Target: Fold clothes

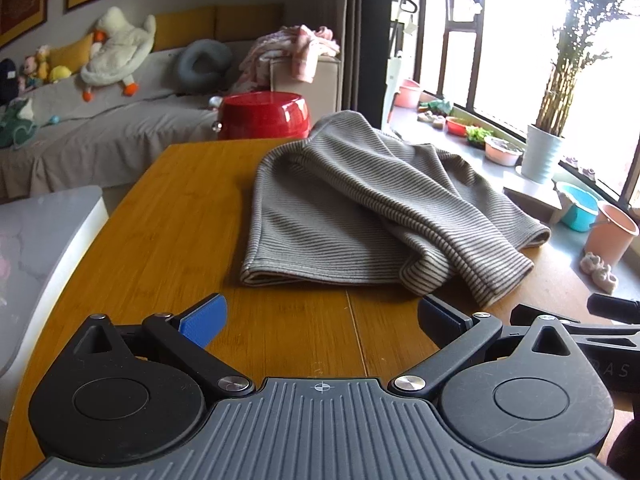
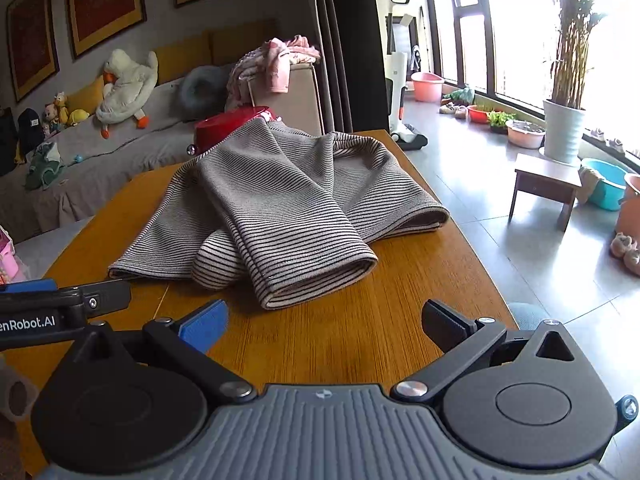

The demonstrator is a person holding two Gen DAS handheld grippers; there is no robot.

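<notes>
Striped garment (image 1: 360, 208) lies bunched at worktop (image 1: 180, 220) centre, toward far edge. Left tongs (image 1: 322, 320) and right tongs (image 2: 326, 322) gape wide, empty, near edge.

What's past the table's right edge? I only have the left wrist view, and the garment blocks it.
Observer: A small wooden stool stands on the tiled floor, apart from the table.
Operator: Can you see the right gripper's fingers? I only get its side.
Observer: Yes, the right gripper is open and empty, short of the garment.
Operator: Does the garment's right side hang off the table?
Observer: No. Its folded right edge lies on the tabletop, close to the rim.
</notes>
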